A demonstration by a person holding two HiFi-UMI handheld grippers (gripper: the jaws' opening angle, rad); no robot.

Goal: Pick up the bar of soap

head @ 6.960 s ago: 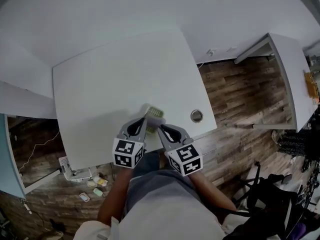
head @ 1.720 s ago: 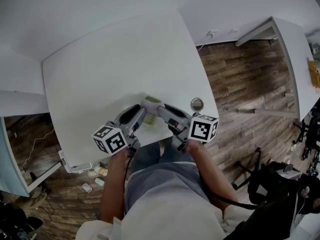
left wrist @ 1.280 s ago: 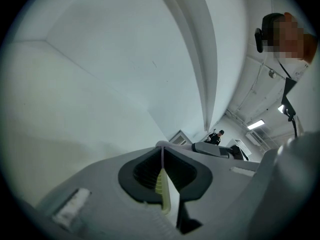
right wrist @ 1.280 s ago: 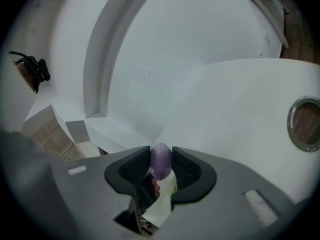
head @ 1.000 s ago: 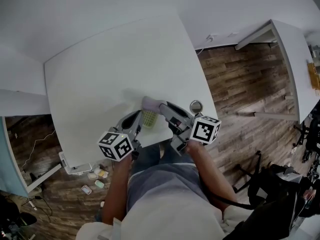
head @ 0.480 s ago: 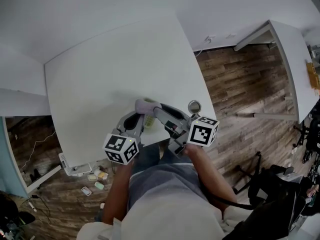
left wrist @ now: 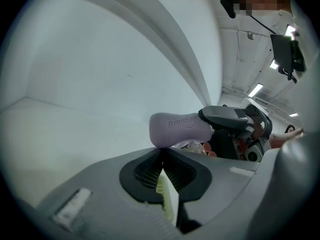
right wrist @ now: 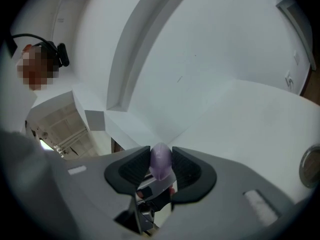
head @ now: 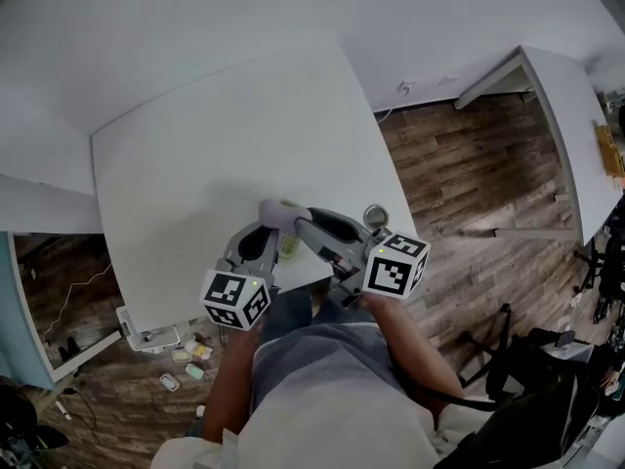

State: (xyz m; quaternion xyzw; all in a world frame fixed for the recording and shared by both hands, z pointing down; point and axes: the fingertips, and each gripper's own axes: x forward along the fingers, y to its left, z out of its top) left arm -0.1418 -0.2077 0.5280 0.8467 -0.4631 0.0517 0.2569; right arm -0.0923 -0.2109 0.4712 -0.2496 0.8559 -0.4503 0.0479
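While left gripper [left wrist: 161, 152] fingers [left wrist: 144, 170] pinch a flat green wrapper [left wrist: 168, 200], right gripper [right wrist: 161, 158] fingers [right wrist: 186, 170] clasp the soap bar [left wrist: 176, 129].

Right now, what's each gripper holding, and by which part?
Right gripper clamps the lavender soap bar by one end. Left gripper pinches a thin pale green piece by its edge.

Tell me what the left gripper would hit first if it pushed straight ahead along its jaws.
Most likely the lilac bar of soap, held in the right gripper just beyond the closed tips of the left gripper, which pinches a pale green wrapper. Depth is hard to judge.
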